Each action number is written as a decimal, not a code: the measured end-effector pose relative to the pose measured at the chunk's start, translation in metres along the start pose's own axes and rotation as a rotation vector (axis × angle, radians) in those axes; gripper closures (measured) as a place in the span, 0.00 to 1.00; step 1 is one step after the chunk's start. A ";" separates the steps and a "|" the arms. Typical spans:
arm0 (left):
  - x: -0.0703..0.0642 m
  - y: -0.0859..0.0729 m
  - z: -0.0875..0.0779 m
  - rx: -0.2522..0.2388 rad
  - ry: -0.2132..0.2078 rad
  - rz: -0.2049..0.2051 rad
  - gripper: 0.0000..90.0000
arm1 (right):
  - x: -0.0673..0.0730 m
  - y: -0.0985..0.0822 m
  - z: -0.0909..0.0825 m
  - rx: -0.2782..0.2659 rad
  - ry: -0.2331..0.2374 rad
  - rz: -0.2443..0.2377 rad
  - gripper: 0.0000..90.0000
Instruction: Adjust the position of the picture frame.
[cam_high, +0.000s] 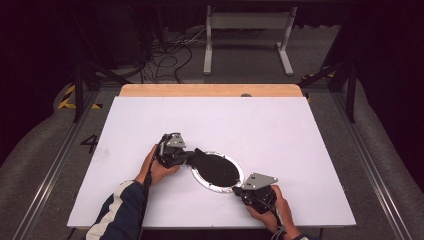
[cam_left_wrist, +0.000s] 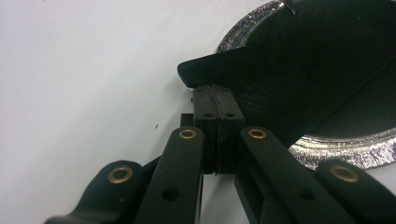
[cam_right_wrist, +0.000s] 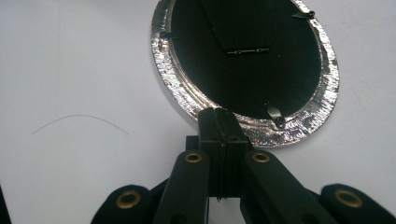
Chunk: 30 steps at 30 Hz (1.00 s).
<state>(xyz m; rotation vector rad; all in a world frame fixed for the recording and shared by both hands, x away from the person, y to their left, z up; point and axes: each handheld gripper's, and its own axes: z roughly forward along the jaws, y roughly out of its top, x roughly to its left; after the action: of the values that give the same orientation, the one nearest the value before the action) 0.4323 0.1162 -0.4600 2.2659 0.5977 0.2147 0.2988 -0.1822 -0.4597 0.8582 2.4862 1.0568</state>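
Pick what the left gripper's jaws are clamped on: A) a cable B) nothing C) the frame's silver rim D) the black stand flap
D: in the left gripper view the left gripper has its jaws pressed together at the edge of the black flap, which sticks out past the silver rim of the oval frame; the rim itself lies clear of the jaws.

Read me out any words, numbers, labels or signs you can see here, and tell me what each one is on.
"4": a dark number on the floor left of the table.
Yellow-and-black hazard stripes, no words, on the floor farther back.
No writing shows on the oval silver frame, its black back panel or the tools.
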 end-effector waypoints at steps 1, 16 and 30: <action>0.000 0.000 0.000 0.000 -0.002 0.002 1.00 | -0.001 0.000 0.000 0.000 0.000 0.002 1.00; -0.004 -0.005 -0.005 -0.007 -0.009 -0.016 1.00 | -0.008 0.001 0.000 0.013 -0.062 0.024 1.00; -0.005 -0.014 -0.008 -0.003 -0.020 -0.036 1.00 | -0.032 0.001 0.001 0.011 -0.132 0.082 1.00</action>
<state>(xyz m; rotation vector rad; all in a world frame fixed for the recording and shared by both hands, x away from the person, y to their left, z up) 0.4208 0.1273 -0.4641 2.2504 0.6264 0.1746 0.3240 -0.2012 -0.4580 1.0072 2.3678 0.9802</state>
